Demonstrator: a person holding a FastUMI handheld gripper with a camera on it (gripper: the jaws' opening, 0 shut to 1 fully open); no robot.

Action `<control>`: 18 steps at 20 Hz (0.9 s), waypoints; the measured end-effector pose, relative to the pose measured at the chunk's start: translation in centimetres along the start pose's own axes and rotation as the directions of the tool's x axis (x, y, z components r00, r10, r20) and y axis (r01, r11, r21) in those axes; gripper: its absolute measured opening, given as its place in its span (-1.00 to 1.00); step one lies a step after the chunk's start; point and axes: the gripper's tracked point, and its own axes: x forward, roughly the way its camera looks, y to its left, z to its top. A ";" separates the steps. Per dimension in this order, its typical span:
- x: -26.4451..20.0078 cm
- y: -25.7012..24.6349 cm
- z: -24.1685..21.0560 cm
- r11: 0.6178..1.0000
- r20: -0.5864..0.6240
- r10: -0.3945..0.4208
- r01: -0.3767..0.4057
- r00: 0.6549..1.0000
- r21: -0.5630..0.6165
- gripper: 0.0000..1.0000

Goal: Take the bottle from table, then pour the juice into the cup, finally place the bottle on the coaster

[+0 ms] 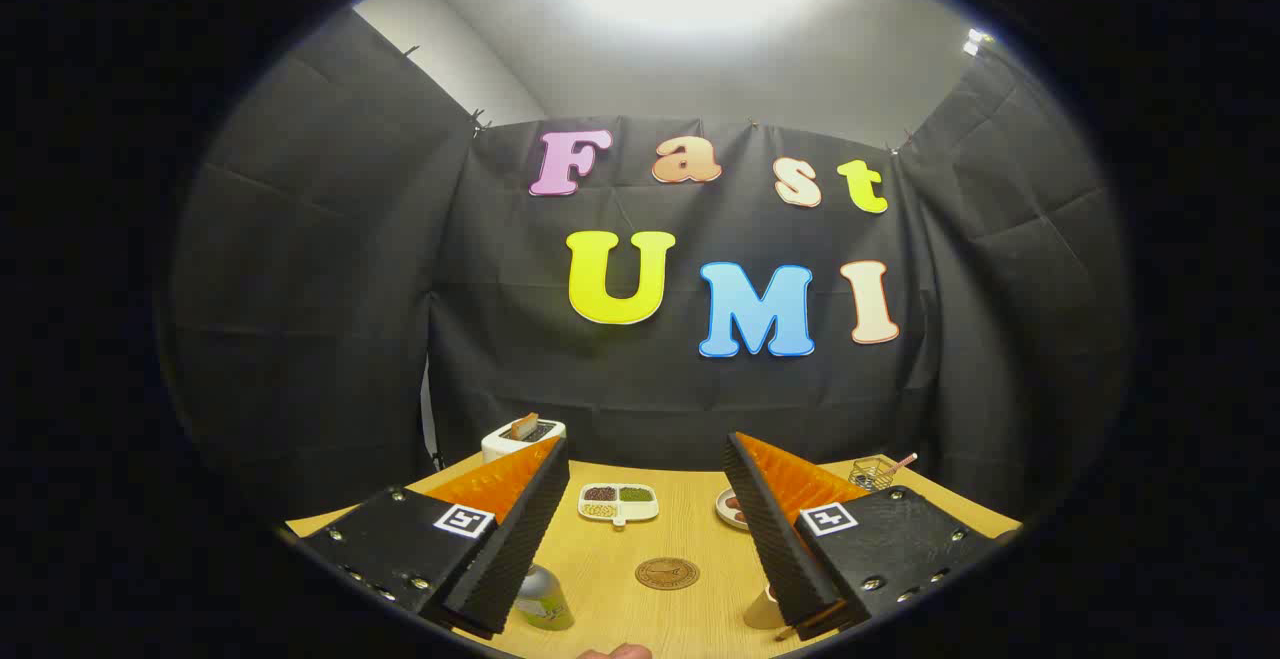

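Jaws [650,539] spread wide and holding nothing, above a wooden counter [690,539]: bottle [543,599] upright, long axis vertical, beside the left finger; round coaster [667,573] between the fingers; cup [765,609] by the right finger; divided dish [618,503] beyond.

We see a wooden worktop [640,539] set against the black cloth wall [330,339]. At its far left edge stands a white toaster [522,436] with a slice of bread [524,425] poking out of its slot. Toward the middle lies a white divided dish [619,503] holding dark, green and pale grains in separate compartments. Further right we find a small plate [730,509], and beyond it a wire basket [872,473] with a pencil [902,461] leaning out.
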 end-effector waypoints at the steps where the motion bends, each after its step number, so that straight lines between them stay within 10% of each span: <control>1: -0.1 -0.1 -0.1 1.000 0.001 -0.001 0.001 1.000 0.002 0.91; 18: 0.8 1.4 -1.5 1.000 0.001 0.023 -0.023 1.000 0.004 0.91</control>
